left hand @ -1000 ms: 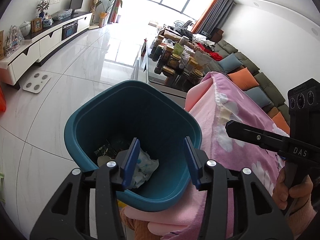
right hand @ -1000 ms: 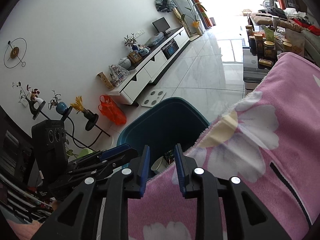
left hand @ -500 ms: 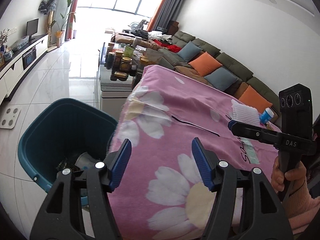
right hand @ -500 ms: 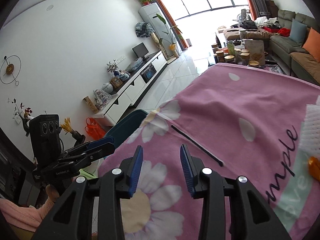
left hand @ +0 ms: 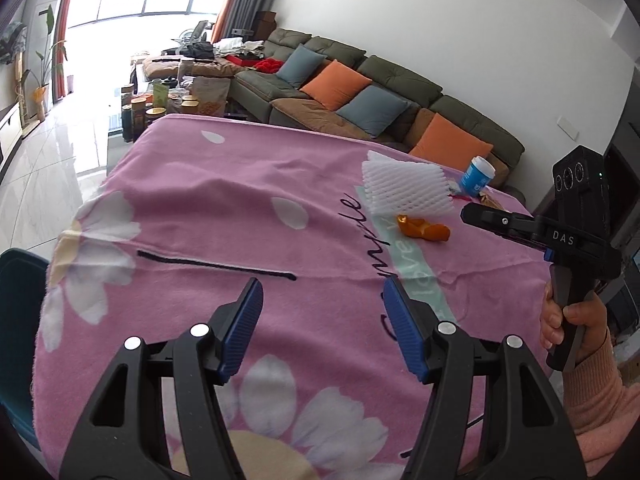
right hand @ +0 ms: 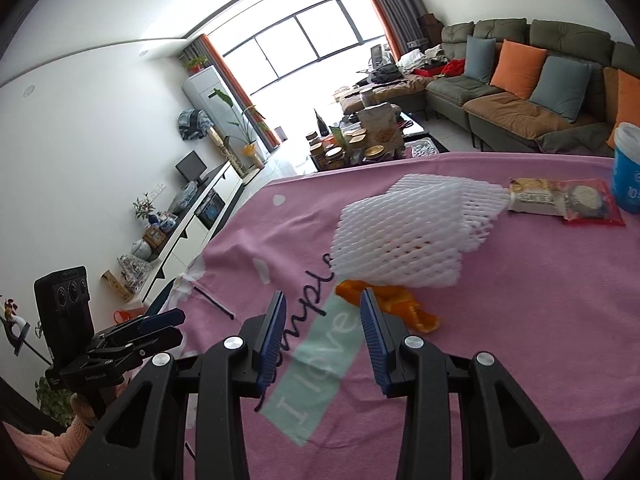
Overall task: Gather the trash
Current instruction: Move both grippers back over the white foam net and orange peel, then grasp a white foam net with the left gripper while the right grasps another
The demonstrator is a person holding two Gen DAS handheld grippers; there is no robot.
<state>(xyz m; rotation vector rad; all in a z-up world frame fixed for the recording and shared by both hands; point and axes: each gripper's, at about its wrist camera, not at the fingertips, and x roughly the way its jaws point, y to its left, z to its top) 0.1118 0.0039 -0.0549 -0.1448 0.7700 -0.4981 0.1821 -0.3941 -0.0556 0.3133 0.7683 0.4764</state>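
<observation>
Orange peel (right hand: 394,307) lies mid-frame on the pink tabletop (right hand: 520,300), just below the white foam net (right hand: 412,232). It looks light, limp and tearable; best pinched across its middle. Right tool (right hand: 323,334) and left tool (left hand: 322,322) both gape, empty.

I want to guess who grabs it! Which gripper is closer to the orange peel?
Right. The right gripper hovers just in front of the orange peel, jaws open. The left gripper is farther back over the blanket.
</observation>
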